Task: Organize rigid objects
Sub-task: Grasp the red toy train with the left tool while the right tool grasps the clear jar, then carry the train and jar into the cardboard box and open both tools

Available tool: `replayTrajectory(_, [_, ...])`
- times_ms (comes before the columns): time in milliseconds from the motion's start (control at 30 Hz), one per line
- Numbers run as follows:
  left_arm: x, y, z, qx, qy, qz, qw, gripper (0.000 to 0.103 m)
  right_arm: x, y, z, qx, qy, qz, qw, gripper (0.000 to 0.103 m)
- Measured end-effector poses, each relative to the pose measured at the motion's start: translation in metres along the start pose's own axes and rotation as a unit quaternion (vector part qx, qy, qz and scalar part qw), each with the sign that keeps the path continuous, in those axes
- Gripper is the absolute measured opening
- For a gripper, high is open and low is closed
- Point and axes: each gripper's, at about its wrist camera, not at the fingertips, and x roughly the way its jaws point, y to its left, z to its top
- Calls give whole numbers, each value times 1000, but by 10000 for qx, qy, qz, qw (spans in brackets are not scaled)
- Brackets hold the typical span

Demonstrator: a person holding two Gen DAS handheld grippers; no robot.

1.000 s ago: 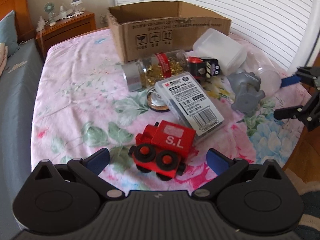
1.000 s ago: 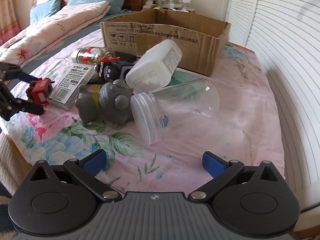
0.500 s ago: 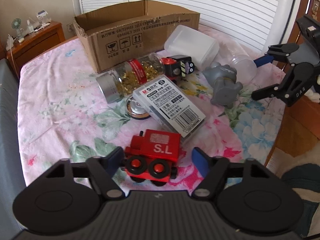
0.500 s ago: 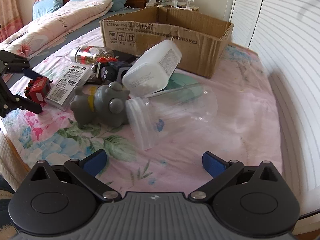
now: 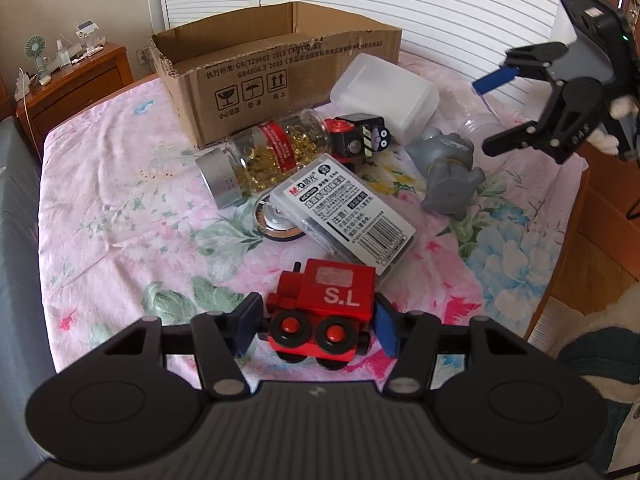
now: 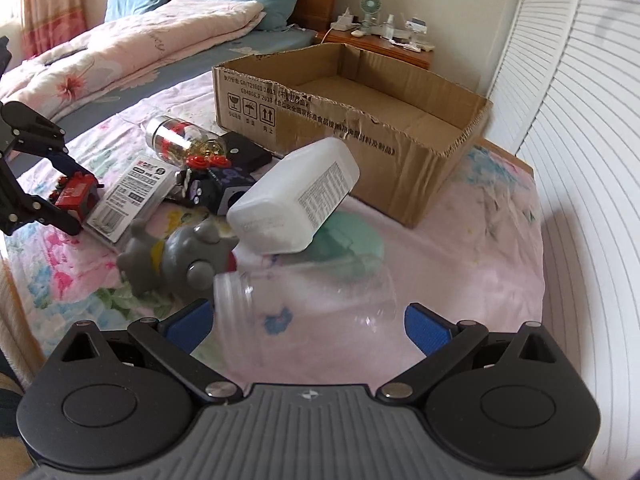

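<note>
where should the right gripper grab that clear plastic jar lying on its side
Grip the clear jar across its round body, coming in low from the near side. It lies on its side with the open mouth to the left, and the right gripper, open, already has a finger at each end.

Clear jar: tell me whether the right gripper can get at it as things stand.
Probably yes. The clear jar lies on its side between the open right gripper fingers, nothing in between; the grey toy only touches its mouth.

Floral pink bedsheet (image 5: pixel 104 208) bearing: cardboard box (image 5: pixel 280 72), red toy train (image 5: pixel 324 312), capsule jar (image 5: pixel 260 156), grey figurine (image 5: pixel 448 176), clear jar (image 6: pixel 308 304).
</note>
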Motion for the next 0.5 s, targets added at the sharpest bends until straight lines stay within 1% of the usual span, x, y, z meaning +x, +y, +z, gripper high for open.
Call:
replayTrajectory(133, [0, -1, 0, -2, 14, 14, 10000, 58, 9, 1, 5, -100, 78, 71, 9999, 103])
replayTrajectory(167, [0, -1, 0, -3, 21, 17, 10000, 58, 11, 3, 6, -138, 106, 60, 9998, 99])
replayTrajectory(200, [0, -1, 0, -1, 31, 23, 10000, 57, 11, 4, 6, -160, 121, 23, 9998, 99])
replayTrajectory(333, [-3, -2, 1, 5, 67, 49, 10000, 57, 7, 6, 7, -98, 145, -60, 9998, 99])
replayTrajectory(500, [-15, -3, 10, 56, -17, 45, 10000, 57, -6, 2, 10, 53, 62, -9, 10000, 99])
